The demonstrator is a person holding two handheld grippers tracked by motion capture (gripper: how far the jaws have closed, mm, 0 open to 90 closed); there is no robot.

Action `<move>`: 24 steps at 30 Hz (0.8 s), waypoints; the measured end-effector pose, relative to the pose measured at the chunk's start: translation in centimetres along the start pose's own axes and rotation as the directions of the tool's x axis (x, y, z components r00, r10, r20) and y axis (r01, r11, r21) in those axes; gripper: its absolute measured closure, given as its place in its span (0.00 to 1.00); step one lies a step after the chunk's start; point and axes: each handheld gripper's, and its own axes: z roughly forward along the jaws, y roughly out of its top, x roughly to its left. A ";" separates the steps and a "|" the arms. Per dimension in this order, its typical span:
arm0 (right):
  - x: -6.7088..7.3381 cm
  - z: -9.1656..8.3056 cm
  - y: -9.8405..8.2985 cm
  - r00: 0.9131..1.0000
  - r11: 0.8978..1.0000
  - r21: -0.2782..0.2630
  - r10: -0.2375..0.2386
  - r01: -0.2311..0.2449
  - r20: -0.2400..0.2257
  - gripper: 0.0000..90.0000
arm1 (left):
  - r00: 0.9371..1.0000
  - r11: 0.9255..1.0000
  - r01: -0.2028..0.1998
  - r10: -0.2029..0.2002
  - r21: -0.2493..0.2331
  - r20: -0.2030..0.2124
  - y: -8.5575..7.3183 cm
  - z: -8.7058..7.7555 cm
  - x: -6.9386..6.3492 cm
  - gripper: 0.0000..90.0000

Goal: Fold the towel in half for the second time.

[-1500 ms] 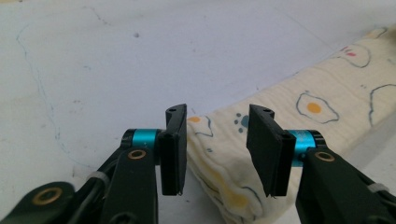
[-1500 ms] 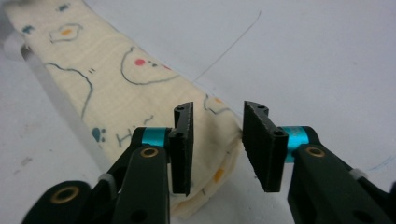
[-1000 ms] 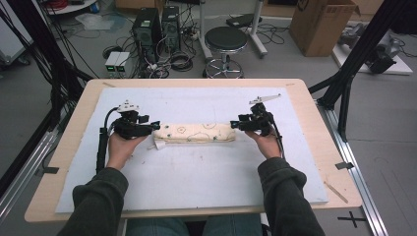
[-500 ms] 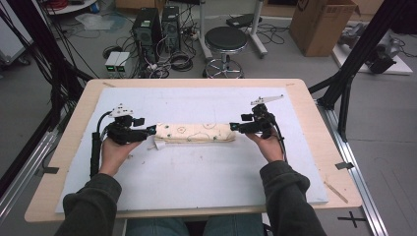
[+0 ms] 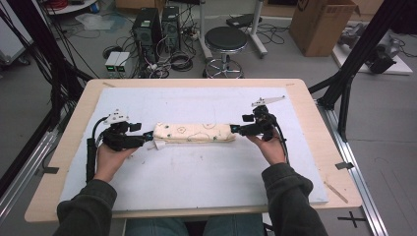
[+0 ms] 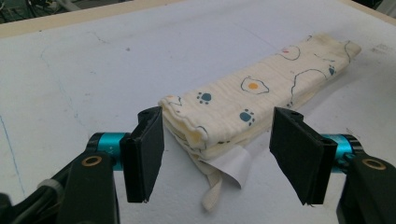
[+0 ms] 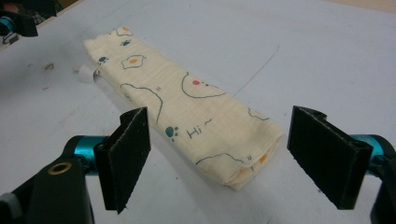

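The folded cloth (image 5: pixel 193 132) is left released on the counter (image 5: pixel 206 182) as both hand-held grippers, left (image 5: pixel 147 137) and right (image 5: pixel 235 129), are opened at its ends, the fold judged finished.

A cream cloth (image 5: pixel 194 132) printed with eggs and paw marks lies folded into a long flat bundle mid-table.

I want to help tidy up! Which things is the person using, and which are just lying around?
Being used:
- folded cloth
- left gripper, open at one end of it
- right gripper, open at the other end

Just lying around:
- stool
- cardboard box
- computer towers
- cables on the floor
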 end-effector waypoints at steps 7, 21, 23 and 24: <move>0.6 -0.3 0.0 1.000 1.000 -0.006 -0.022 0.022 -0.003 0.21 | 1.000 1.000 -0.018 0.018 -0.006 0.010 -0.5 -0.6 -0.5 0.39; 0.3 -0.9 -2.3 1.000 0.999 -0.025 -0.023 0.024 0.020 0.21 | 0.998 0.998 -0.059 0.058 0.014 0.027 -1.7 -1.3 -1.7 0.37; 0.2 -1.1 -2.7 1.000 1.000 -0.025 -0.017 0.017 0.021 0.20 | 0.998 0.998 -0.062 0.062 0.016 0.030 -1.8 -1.3 -1.8 0.37; 0.1 -1.3 -2.9 1.000 0.999 -0.030 -0.015 0.015 0.022 0.20 | 0.997 0.998 -0.064 0.063 0.013 0.033 -1.8 -1.4 -1.9 0.37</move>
